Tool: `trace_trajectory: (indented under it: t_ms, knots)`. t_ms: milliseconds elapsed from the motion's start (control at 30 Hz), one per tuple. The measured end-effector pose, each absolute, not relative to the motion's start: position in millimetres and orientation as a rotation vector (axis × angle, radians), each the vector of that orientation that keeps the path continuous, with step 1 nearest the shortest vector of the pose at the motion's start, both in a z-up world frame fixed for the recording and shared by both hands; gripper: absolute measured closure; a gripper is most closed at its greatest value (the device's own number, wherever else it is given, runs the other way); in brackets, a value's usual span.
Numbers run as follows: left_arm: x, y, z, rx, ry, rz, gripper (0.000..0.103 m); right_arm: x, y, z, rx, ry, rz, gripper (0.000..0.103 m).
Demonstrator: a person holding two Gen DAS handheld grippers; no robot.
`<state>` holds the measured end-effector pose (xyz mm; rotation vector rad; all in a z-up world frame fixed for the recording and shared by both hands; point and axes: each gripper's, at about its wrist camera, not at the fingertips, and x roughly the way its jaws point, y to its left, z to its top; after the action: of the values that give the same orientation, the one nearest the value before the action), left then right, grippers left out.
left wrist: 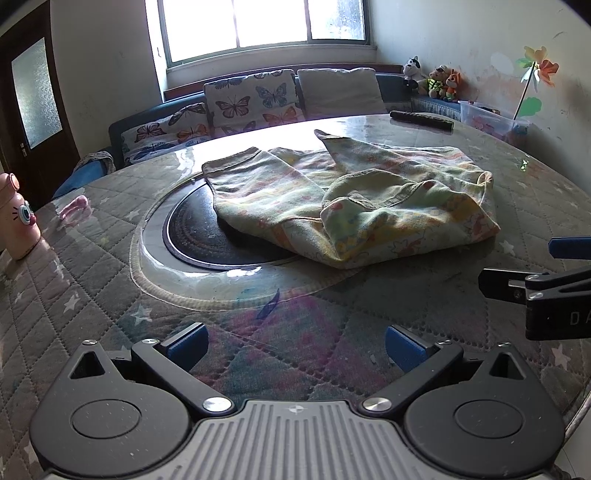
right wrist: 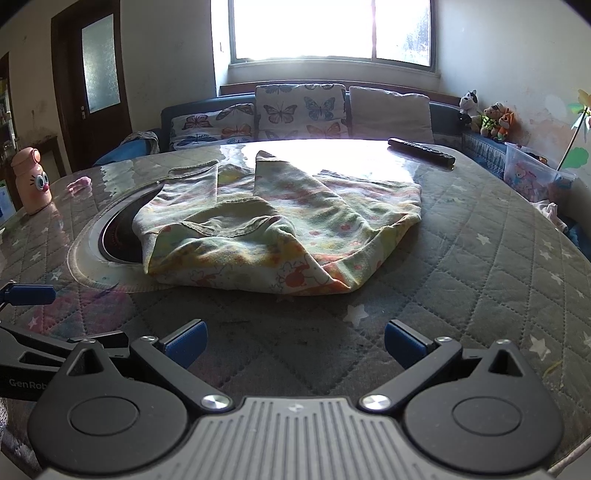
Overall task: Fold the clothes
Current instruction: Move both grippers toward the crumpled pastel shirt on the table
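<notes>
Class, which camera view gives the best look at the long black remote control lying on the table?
The right wrist view: the long black remote control appears larger, its buttons faintly visible. The left wrist view shows the same remote smaller, as a dark bar.

Printed garment lying partly folded on quilted table; right gripper fingers apart, empty

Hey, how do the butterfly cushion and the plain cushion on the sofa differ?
The butterfly cushion is printed with coloured butterflies; the plain cushion is a bare pale fabric. The butterfly cushion stands left of the plain cushion, nearer the door. Both lean upright against the sofa back under the window.
</notes>
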<state>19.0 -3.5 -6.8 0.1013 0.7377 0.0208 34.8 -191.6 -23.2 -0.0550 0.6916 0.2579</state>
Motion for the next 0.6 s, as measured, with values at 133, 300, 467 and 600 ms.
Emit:
trace_trajectory:
  t_ms: [133, 300, 467, 600]
  knots:
    - [22, -3, -7, 0.1, 0.741, 0.02, 0.0, 37, -190, -23, -0.057, 0.696, 0.26, 0.0]
    - [27, -4, -6, 0.102, 0.746, 0.018, 0.0, 41, -189, -23, -0.057, 0.699, 0.266, 0.0]
    - [32, -3, -7, 0.102, 0.752, 0.018, 0.0, 46, -186, -22, -0.06, 0.701, 0.271, 0.0]
    - [37, -3, -7, 0.102, 0.756, 0.017, 0.0, 51, -185, -22, -0.061, 0.703, 0.275, 0.0]
